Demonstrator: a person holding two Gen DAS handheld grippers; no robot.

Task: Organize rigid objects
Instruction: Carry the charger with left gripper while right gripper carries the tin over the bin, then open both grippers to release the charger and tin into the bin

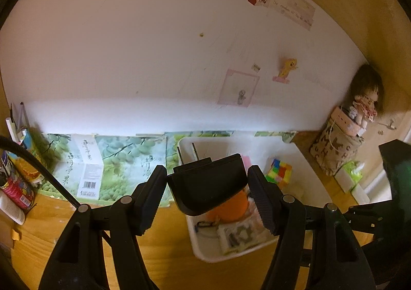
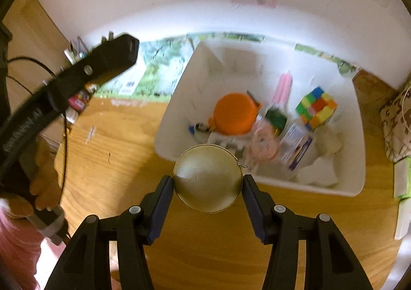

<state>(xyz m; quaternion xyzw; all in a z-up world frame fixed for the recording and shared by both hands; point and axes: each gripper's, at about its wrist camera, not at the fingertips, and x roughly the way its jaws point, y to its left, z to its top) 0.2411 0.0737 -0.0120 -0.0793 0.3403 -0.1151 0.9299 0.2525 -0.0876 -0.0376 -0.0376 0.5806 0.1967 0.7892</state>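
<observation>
- The left gripper [image 1: 208, 191] is clamped on a black charger block [image 1: 208, 183]. The block fills the whole gap between the two pads, with both pads pressed against its sides.
- Two thin metal prongs [image 1: 195, 152] stick out of the block's far edge. The block's underside is hidden.
- Just beyond and below the left jaws sits a white bin [image 1: 205, 248] on a wooden table [image 1: 164, 233]. The block covers most of what lies inside it.
- Under the block an orange round item [image 1: 231, 209] peeks out, only partly seen. A blurred printed packet [image 1: 239, 234] lies nearer; its text cannot be read.
- Past the right-hand pad a colourful puzzle cube [image 1: 278, 171] rests in the bin, partly cut off by that pad.
- The right gripper [image 2: 207, 187] holds a round metallic disc [image 2: 207, 178] by its edges, with one pad on each side. Its lower rim falls between the pads, and its face is hazy with reflection.
- The disc is held above the table, and its upper edge overlaps the bin's [image 2: 331, 191] near wall.
- Farther ahead of the right jaws, the bin's contents are motion-blurred: the orange item [image 2: 235, 114], a pink stick [image 2: 283, 88], the cube [image 2: 316, 107], and several packets too smeared to identify.
- Far left of the right jaws, the left gripper [image 2: 102, 63] shows as a dark blurred arm, its grip unclear from here.
</observation>
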